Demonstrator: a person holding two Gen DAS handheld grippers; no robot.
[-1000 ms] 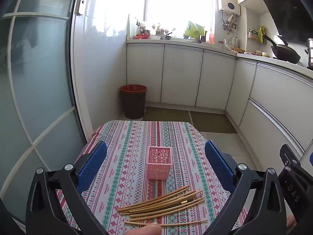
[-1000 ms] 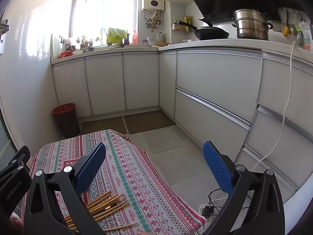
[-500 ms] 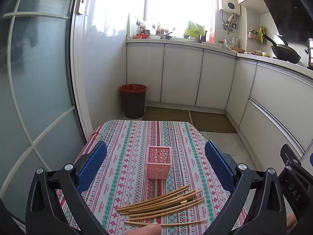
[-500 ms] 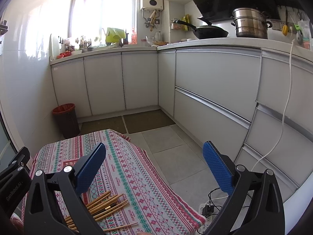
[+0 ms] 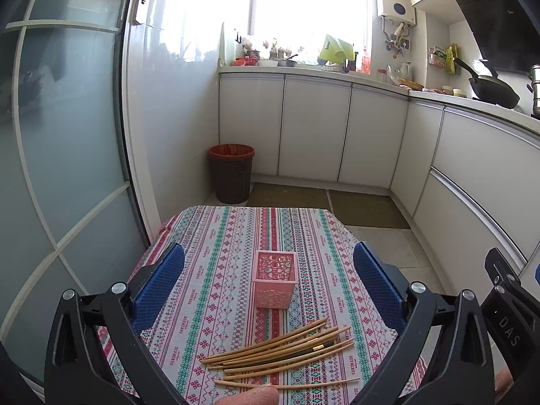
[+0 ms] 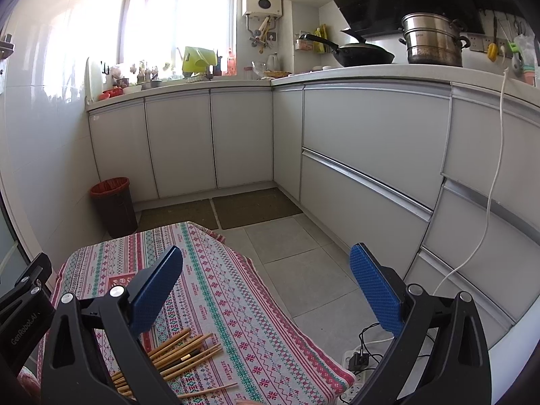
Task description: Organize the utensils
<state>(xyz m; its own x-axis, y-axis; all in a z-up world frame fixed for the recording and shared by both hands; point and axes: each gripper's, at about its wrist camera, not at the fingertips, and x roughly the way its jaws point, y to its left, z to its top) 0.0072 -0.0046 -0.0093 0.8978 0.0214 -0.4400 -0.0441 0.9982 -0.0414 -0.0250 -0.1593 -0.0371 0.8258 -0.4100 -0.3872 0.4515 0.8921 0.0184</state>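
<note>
Chopsticks (image 5: 280,354) are lying in a loose fan on the patterned tablecloth (image 5: 216,270) at the near edge of the table, just in front of the upright pink perforated holder (image 5: 275,283), with one stick apart from the rest, nearest you. You are holding the left gripper (image 5: 270,276) above the table with its jaws spread wide around the holder and the pile, gripping nothing. You are holding the right gripper (image 6: 266,283) off to the table's right side, jaws likewise wide and empty, its left blue pad (image 6: 155,290) hovering over the cloth and its right pad (image 6: 374,290) over the tiled floor (image 6: 303,270).
</note>
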